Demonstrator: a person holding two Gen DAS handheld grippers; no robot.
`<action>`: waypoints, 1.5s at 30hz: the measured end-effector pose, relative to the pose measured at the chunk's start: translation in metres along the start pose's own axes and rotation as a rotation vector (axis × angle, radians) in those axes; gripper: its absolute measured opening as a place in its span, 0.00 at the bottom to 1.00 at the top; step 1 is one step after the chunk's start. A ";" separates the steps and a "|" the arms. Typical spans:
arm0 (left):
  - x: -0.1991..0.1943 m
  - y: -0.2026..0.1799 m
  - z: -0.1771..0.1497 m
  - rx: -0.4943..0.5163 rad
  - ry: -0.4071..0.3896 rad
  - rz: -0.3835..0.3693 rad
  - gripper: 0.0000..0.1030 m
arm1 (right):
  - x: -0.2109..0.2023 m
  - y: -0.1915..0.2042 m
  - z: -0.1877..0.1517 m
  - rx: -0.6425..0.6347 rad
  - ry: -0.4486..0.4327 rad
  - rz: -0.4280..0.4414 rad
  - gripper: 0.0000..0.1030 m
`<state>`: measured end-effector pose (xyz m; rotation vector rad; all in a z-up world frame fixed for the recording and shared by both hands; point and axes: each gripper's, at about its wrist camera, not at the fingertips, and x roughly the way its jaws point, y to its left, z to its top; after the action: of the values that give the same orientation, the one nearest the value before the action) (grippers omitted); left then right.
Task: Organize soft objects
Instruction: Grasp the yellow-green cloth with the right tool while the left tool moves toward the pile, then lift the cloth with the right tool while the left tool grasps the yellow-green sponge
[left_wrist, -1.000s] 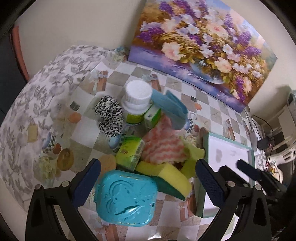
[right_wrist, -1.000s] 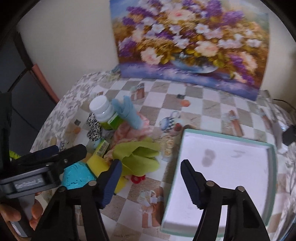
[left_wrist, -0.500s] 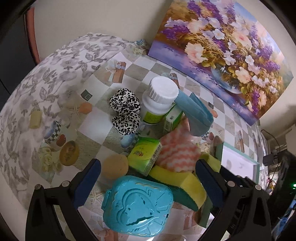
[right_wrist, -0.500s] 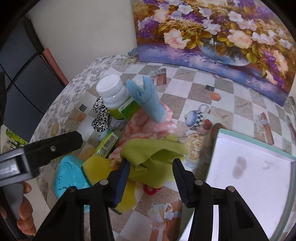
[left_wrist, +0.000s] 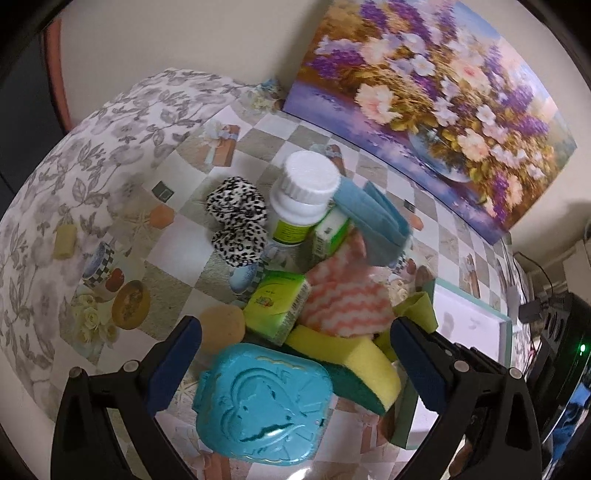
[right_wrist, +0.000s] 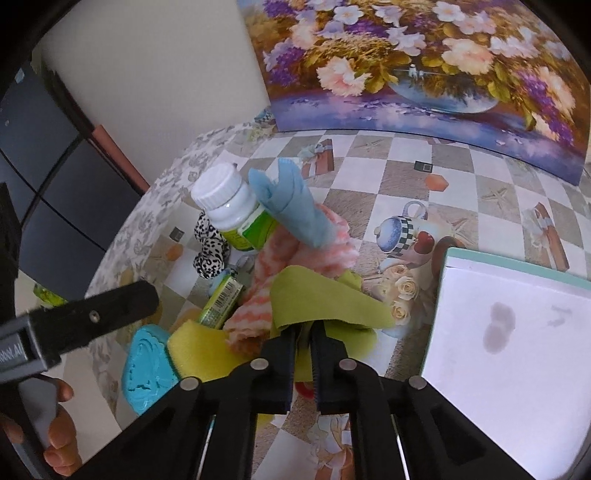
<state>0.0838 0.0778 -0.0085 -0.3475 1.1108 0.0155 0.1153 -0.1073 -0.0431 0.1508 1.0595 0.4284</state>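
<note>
At the far left of the heap on the patterned checkered tablecloth (left_wrist: 110, 206), a black-and-white leopard-print fabric scrunchie (left_wrist: 238, 223) is seen, with a white-capped plastic bottle with a green label (left_wrist: 301, 201) standing just beside it. Nearer the camera, the left gripper (left_wrist: 295, 363) is held with its blue-padded fingers (left_wrist: 173, 363) wide apart, above a turquoise embossed plastic case (left_wrist: 264, 404) and clamped on nothing. A green cardboard box (left_wrist: 277, 304) and a yellow sponge with a dark green scouring layer (left_wrist: 354, 363) lie touching that case. A pink-and-white zigzag knitted cloth (left_wrist: 345, 302) is piled in the middle, and a rolled light-blue felt cloth (right_wrist: 295, 205) leans over it against the bottle. Further right, an olive-green cloth (right_wrist: 321, 301) is draped over the pink one; its near edge is pinched between the nearly closed fingers of the right gripper (right_wrist: 303, 332). At the right, a shallow white tray with a teal rim (right_wrist: 517, 266) is set near the heap.
</note>
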 end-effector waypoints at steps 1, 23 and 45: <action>-0.001 -0.003 -0.001 0.011 0.000 0.000 0.99 | -0.002 -0.003 0.000 0.010 -0.004 0.007 0.07; -0.008 -0.056 -0.024 0.240 0.015 0.023 0.99 | -0.069 -0.047 -0.007 0.200 -0.135 0.128 0.06; 0.020 -0.089 -0.050 0.456 0.074 0.171 0.61 | -0.105 -0.064 -0.011 0.241 -0.206 0.138 0.06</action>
<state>0.0656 -0.0237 -0.0217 0.1558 1.1780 -0.0989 0.0790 -0.2093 0.0162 0.4750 0.8981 0.3987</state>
